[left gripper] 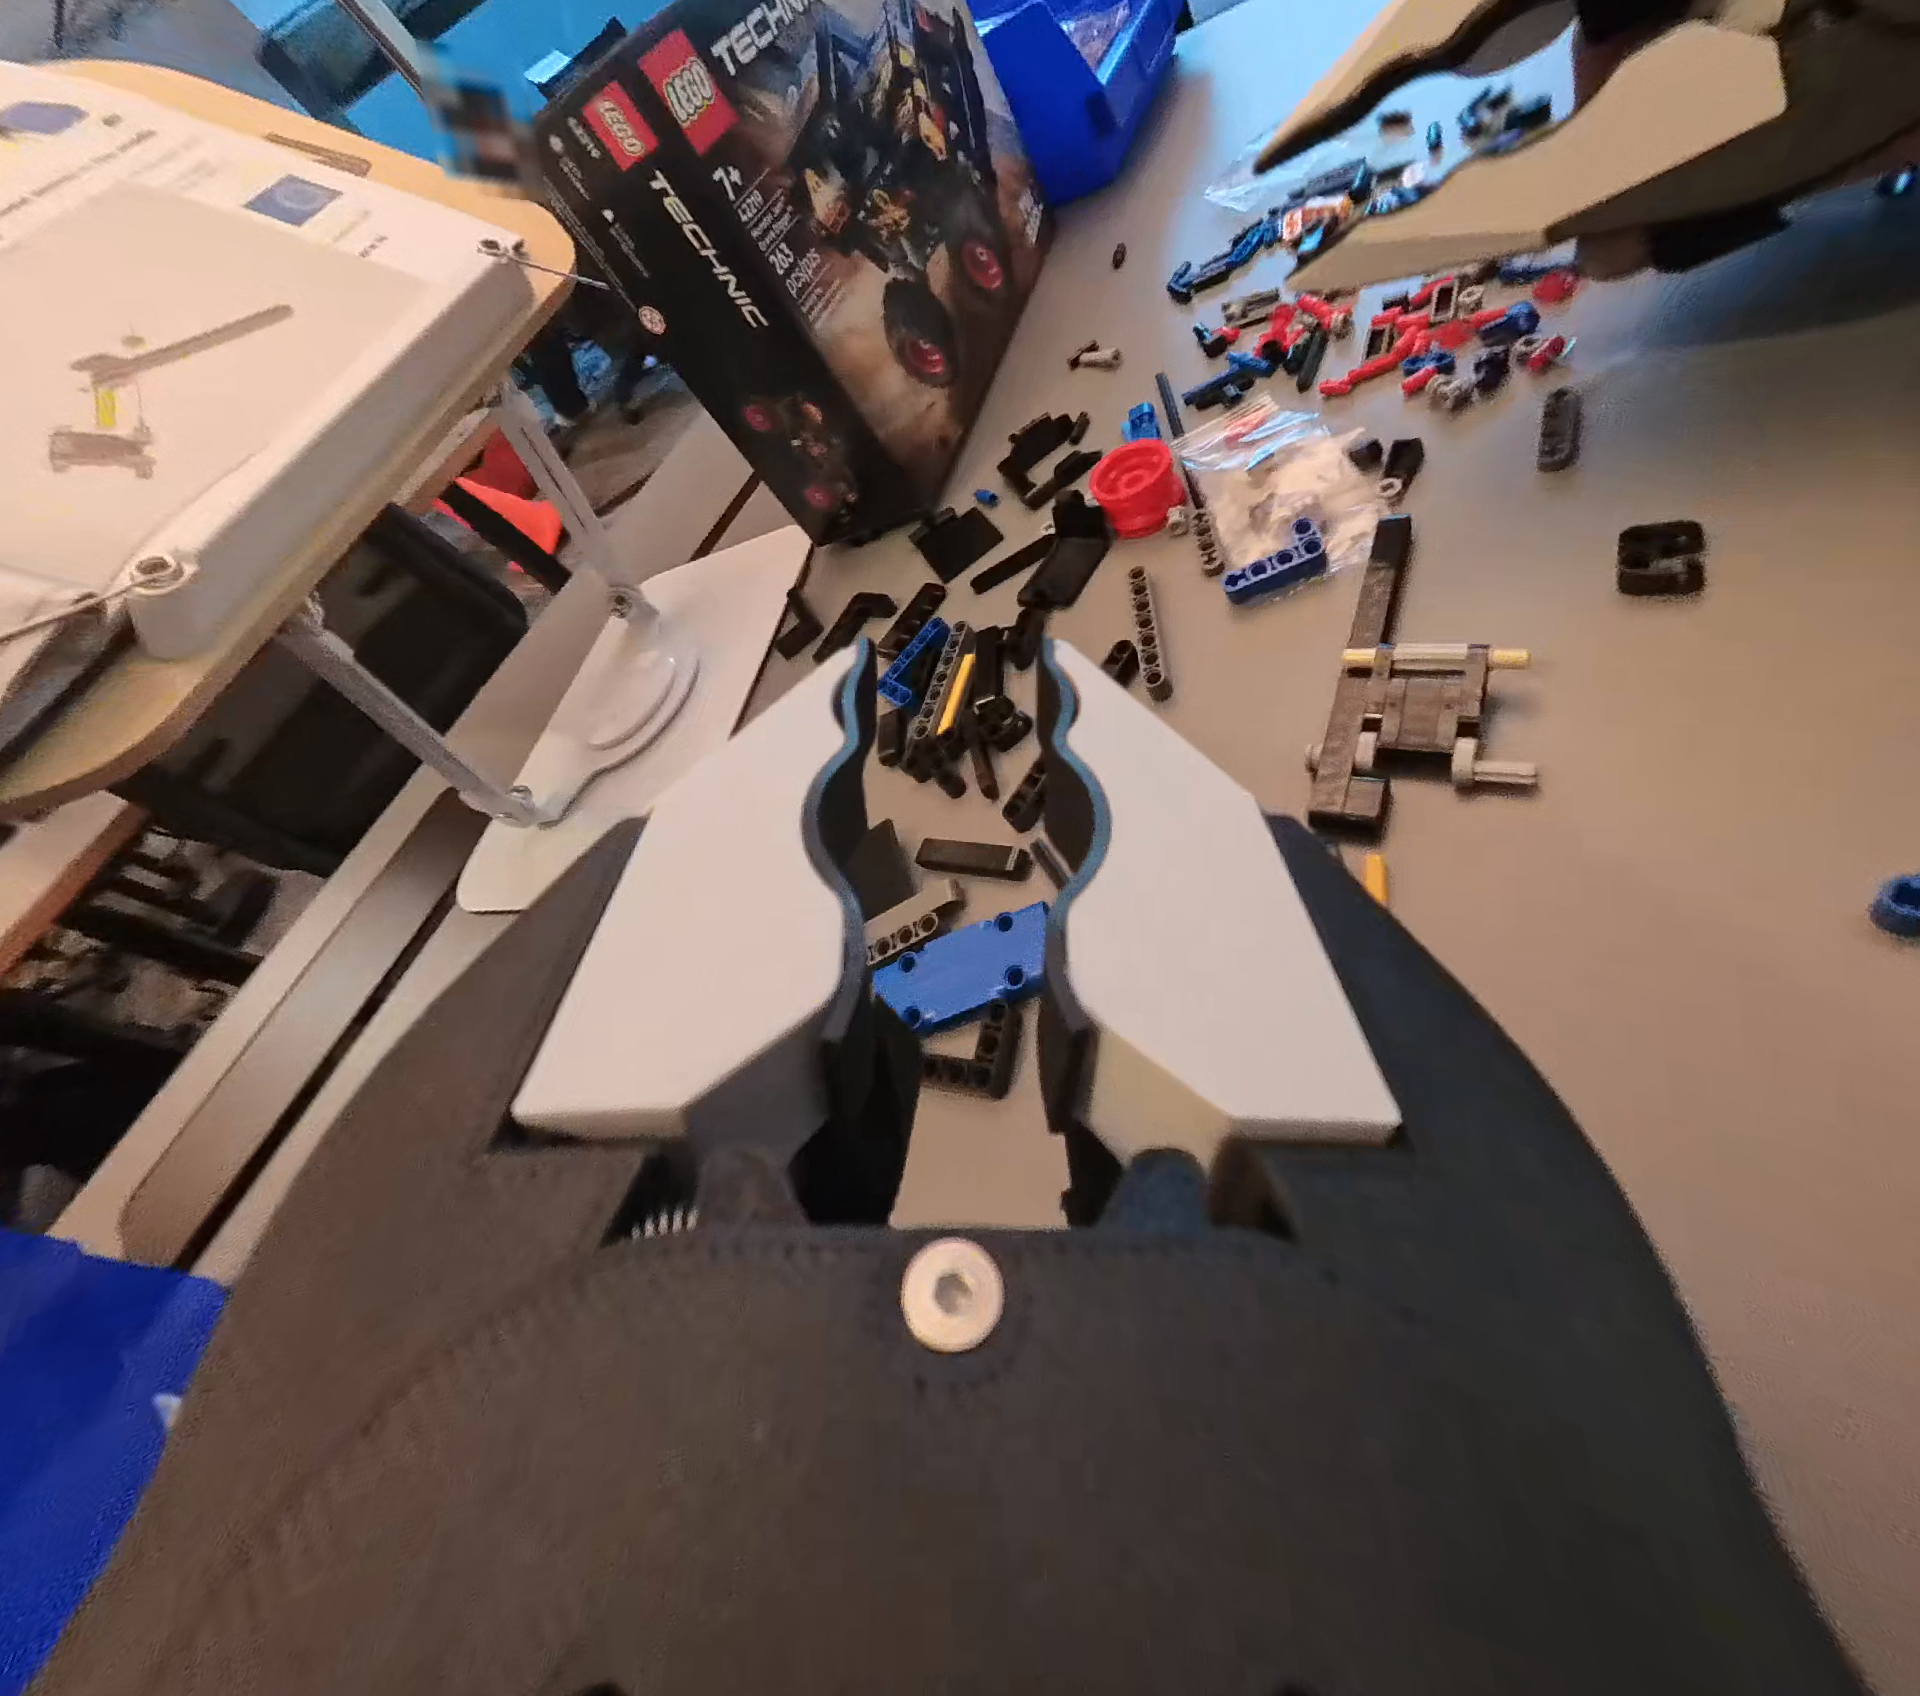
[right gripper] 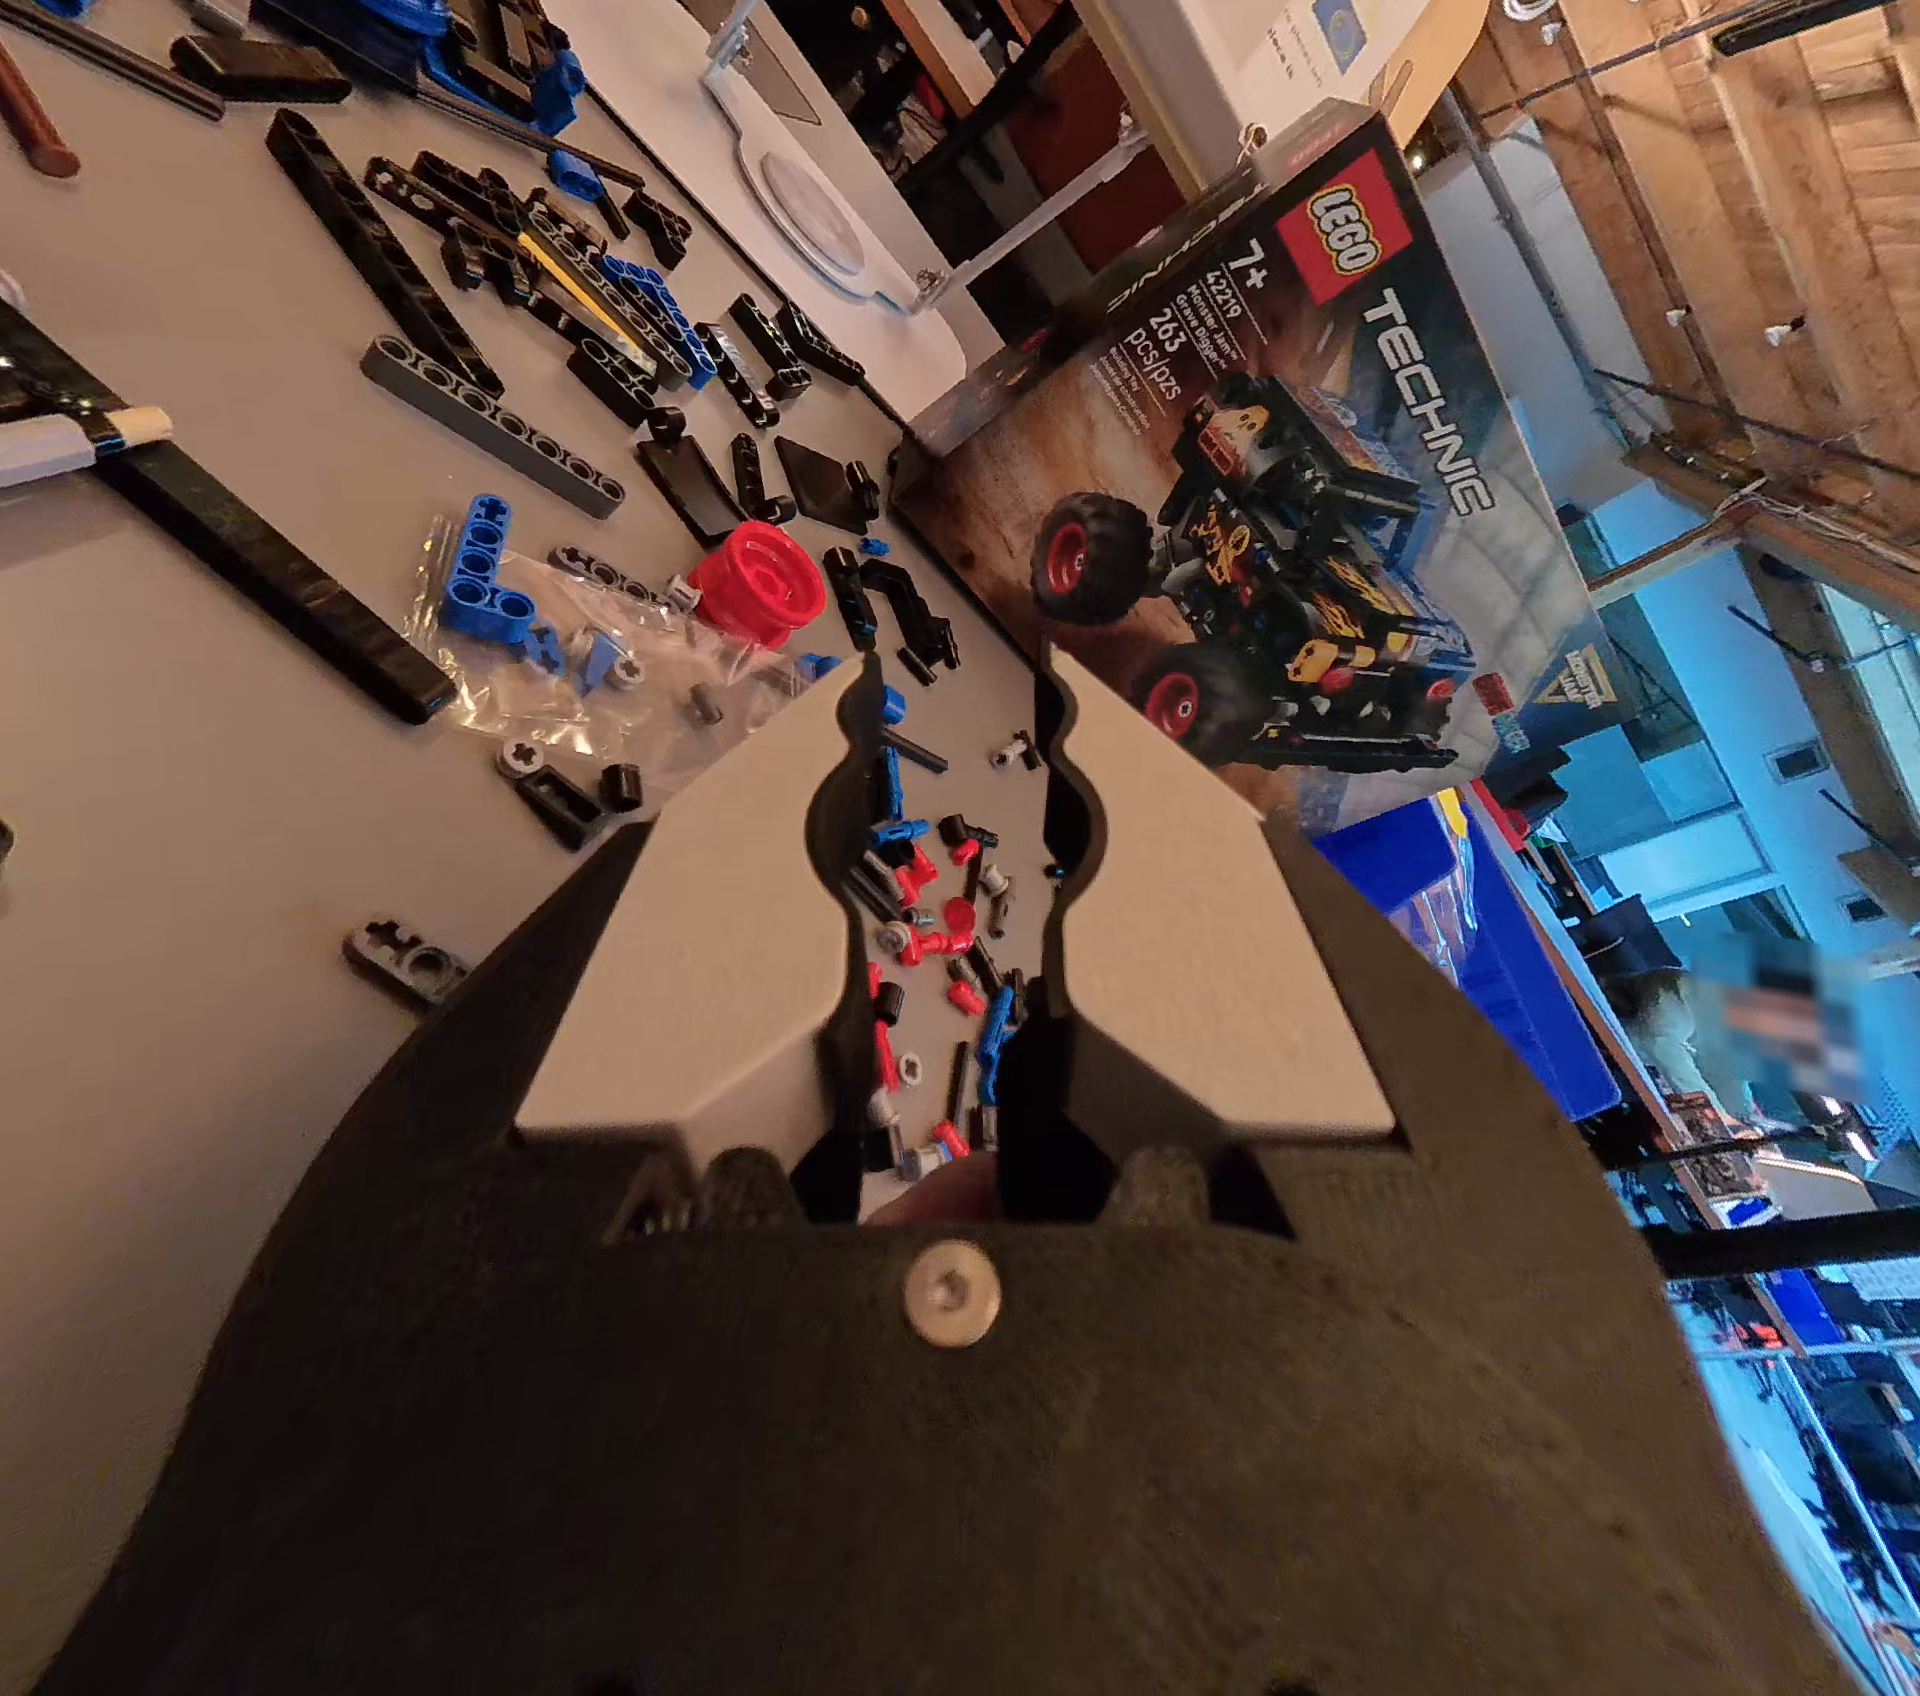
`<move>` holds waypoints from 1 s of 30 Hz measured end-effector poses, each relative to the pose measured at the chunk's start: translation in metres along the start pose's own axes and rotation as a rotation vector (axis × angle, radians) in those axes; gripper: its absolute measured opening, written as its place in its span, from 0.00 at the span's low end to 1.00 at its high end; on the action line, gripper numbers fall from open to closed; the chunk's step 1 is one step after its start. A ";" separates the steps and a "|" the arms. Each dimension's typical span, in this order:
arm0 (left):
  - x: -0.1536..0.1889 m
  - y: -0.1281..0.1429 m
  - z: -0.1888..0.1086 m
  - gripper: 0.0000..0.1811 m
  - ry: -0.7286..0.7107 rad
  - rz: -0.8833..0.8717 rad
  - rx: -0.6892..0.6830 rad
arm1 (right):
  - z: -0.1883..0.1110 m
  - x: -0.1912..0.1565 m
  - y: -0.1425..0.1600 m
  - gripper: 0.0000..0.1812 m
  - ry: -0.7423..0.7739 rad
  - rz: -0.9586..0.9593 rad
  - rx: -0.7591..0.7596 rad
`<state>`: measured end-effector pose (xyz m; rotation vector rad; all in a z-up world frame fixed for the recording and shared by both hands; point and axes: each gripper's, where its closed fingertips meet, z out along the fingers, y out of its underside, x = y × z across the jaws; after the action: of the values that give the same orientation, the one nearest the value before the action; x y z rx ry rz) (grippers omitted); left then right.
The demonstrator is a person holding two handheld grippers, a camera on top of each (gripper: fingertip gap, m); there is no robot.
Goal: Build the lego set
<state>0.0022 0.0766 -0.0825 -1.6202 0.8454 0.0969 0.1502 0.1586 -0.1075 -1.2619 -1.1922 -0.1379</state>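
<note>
Both grippers hover spread and empty over loose parts
Lower the right gripper point(right gripper: 951, 680) squarely onto one small pin point(right gripper: 920, 945) at frame centre; left gripper point(left gripper: 951, 670) waits

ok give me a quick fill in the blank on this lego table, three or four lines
1. The round wheel hub lying near the foot of the set box is coloured ____.
2. Both the left gripper and the right gripper have their jaws ____, gripping nothing.
3. The storage bin behind the box is coloured ____.
4. The partly built assembly rests on the ____, apart from both grippers.

Missing words: red; open; blue; table
</note>
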 end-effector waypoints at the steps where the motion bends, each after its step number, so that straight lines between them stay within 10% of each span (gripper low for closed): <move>1: 0.002 0.000 0.001 0.15 -0.005 0.023 -0.001 | 0.001 0.001 0.000 0.15 0.005 0.003 -0.001; 8: -0.011 -0.004 -0.003 0.14 -0.094 -0.019 0.025 | -0.006 0.006 -0.014 0.15 0.047 0.000 0.054; 12: 0.004 -0.016 0.007 0.14 -0.103 0.103 0.012 | -0.059 0.043 -0.028 0.15 0.215 0.055 0.142; 18: -0.001 -0.013 0.008 0.16 -0.246 0.156 -0.070 | -0.160 0.073 0.019 0.10 0.420 0.245 0.254; 23: 0.015 -0.038 0.034 0.18 -0.318 0.226 -0.067 | -0.184 0.071 0.020 0.11 0.526 0.146 0.341; 30: 0.026 -0.033 0.051 0.20 -0.312 0.280 -0.113 | -0.200 0.118 0.067 0.13 0.454 0.475 0.298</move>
<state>0.0599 0.1098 -0.0809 -1.5308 0.8281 0.5895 0.3678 0.0873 -0.0311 -1.1372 -0.4838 0.0987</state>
